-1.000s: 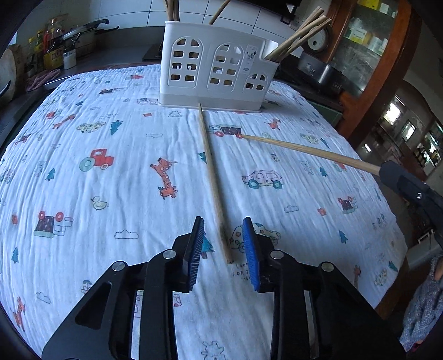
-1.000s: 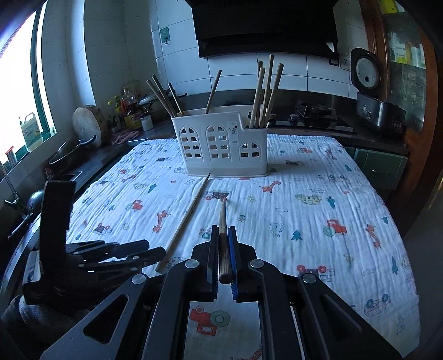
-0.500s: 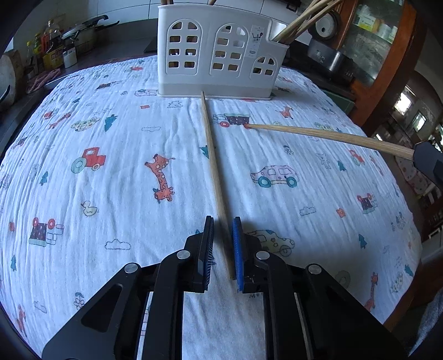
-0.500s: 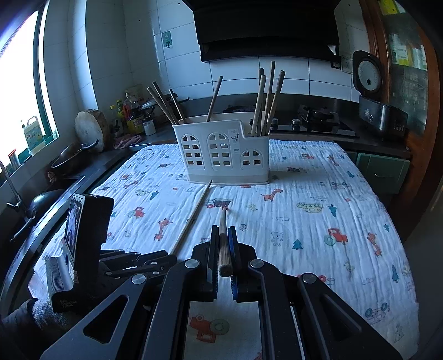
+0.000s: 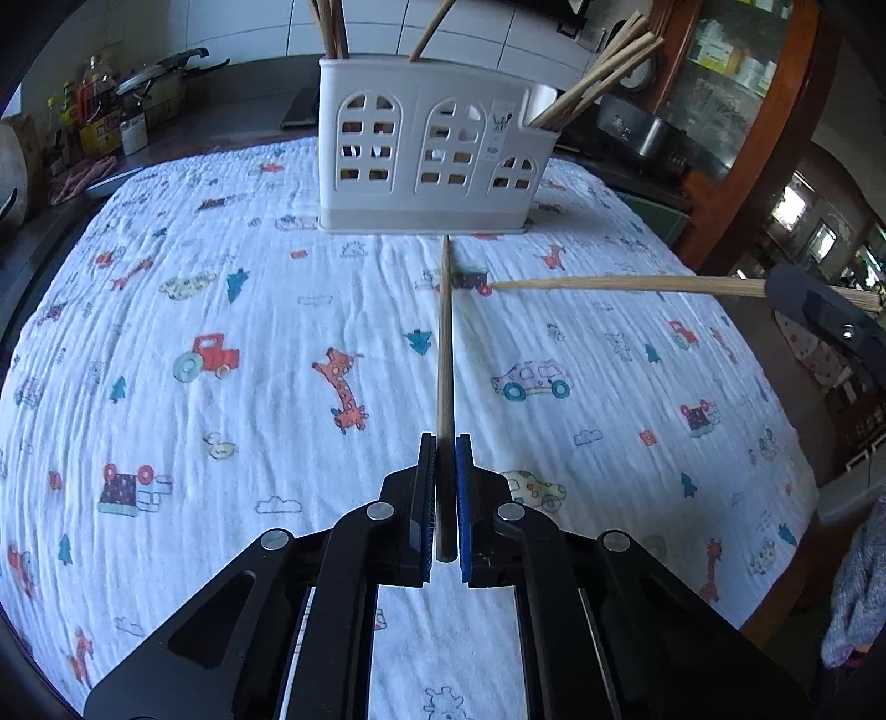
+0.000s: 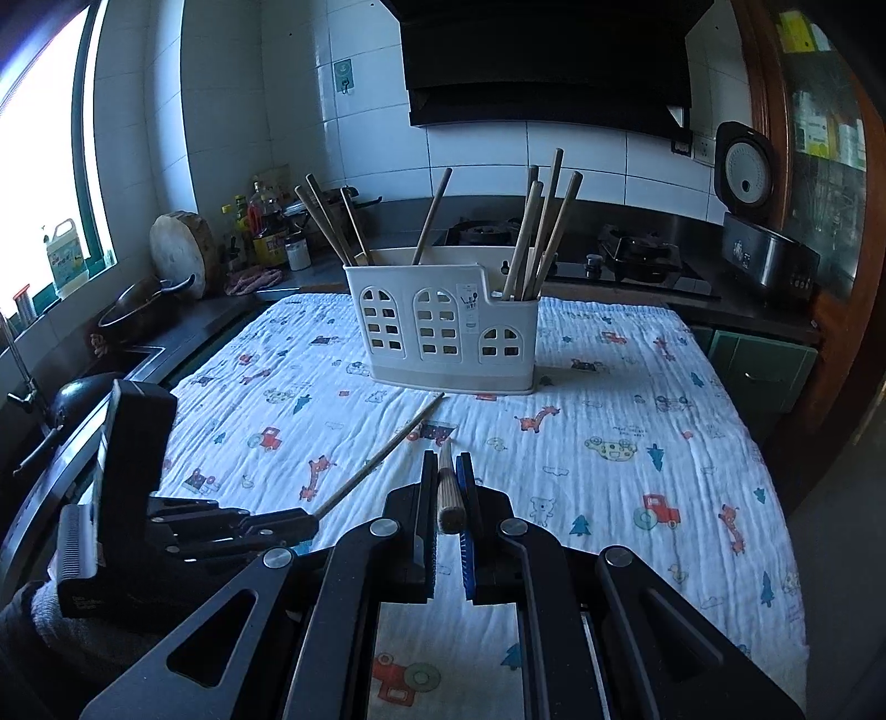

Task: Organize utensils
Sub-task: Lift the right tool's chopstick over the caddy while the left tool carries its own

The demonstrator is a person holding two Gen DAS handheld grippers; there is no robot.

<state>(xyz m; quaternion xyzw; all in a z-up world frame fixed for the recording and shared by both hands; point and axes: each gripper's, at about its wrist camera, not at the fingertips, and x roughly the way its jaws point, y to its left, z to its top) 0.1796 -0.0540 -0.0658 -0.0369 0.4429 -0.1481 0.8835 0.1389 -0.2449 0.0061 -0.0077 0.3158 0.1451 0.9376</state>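
Your left claw (image 5: pixel 444 443) is clamping the near end of one wooden chopstick (image 5: pixel 444 343), whose far tip is pointing at the base of the white utensil holder (image 5: pixel 426 155) standing on the desk's printed cloth (image 5: pixel 166 310). Your right claw (image 6: pixel 446 459) is gripping a second chopstick (image 6: pixel 446 482) by its thick end, its tip reaching out over the cloth just beside the first one, short of the holder where other chopsticks (image 6: pixel 545 232) are standing.

Holder's (image 5: pixel 432 166) chopstick tops (image 5: pixel 332 22) cut off above.
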